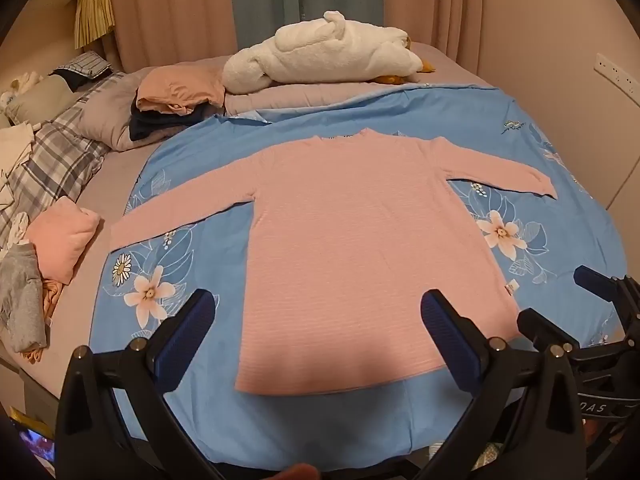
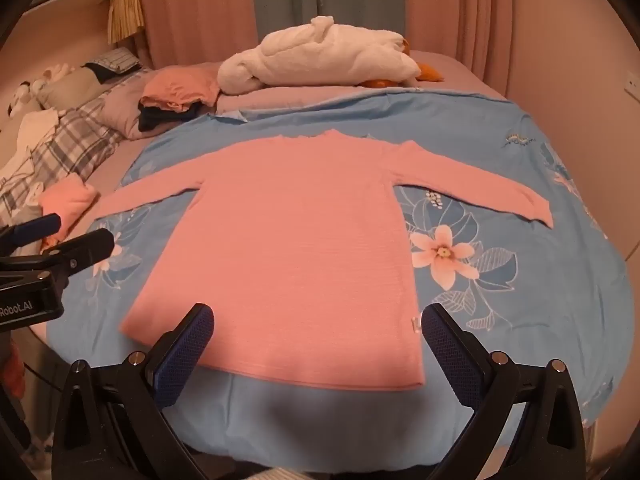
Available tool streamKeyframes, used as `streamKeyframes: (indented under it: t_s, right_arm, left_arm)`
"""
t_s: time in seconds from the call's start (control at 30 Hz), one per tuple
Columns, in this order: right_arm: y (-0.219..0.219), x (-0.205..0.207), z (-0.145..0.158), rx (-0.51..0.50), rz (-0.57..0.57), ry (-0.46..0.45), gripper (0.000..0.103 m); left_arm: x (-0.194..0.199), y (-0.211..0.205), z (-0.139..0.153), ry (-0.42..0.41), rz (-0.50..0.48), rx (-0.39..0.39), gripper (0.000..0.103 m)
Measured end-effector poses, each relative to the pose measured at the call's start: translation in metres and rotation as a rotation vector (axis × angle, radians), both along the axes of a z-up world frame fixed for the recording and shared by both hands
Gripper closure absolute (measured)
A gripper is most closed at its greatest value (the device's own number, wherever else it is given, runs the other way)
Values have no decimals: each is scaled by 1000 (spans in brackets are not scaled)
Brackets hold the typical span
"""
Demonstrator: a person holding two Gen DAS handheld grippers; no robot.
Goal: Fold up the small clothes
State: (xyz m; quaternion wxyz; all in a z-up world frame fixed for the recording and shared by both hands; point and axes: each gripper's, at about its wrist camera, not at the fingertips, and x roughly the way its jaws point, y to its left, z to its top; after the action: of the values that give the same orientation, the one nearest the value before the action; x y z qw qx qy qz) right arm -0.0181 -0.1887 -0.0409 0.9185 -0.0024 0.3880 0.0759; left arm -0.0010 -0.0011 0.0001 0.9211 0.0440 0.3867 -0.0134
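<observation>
A: One pink long-sleeved top to log, lying flat, front down or up I cannot tell, on the blue floral sheet spread over the bed. Both sleeves out sideways, hem nearest you.

B: Working left to right, what have you got?

A: Far left, a loose pile of pink and grey clothes, apart from the top. Then your left gripper, jaws spread wide, empty, hovering above the hem. Left sleeve runs out flat toward the sheet's edge. Further right, your right gripper, jaws likewise wide, nothing in them, over the hem's right half. Right sleeve reaches furthest right.

B: How will it handle?

A: Looks like a light ribbed knit, soft and limp; expect it to sag and stretch wherever you lift it, and to drag on the sheet rather than slide. Not fragile.

B: Where to pinch?

A: Judging by the layout, take each sleeve near the cuff or shoulder seam, catching the knit only, not the sheet beneath. A folded stack sits behind.
</observation>
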Motion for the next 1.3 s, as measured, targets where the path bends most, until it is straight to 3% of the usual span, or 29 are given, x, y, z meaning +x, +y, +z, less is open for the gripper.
streamKeyframes:
  t_s: [0.1,1.3]
  right_arm:
    - [-1,-1,1,14,2,-4,0]
    - [-4,-6,7,18,-6,-1,0]
  left_arm:
    - [3,0,-1,38,-3,-17,0]
    - [-3,-4,3,35,-19,-45,0]
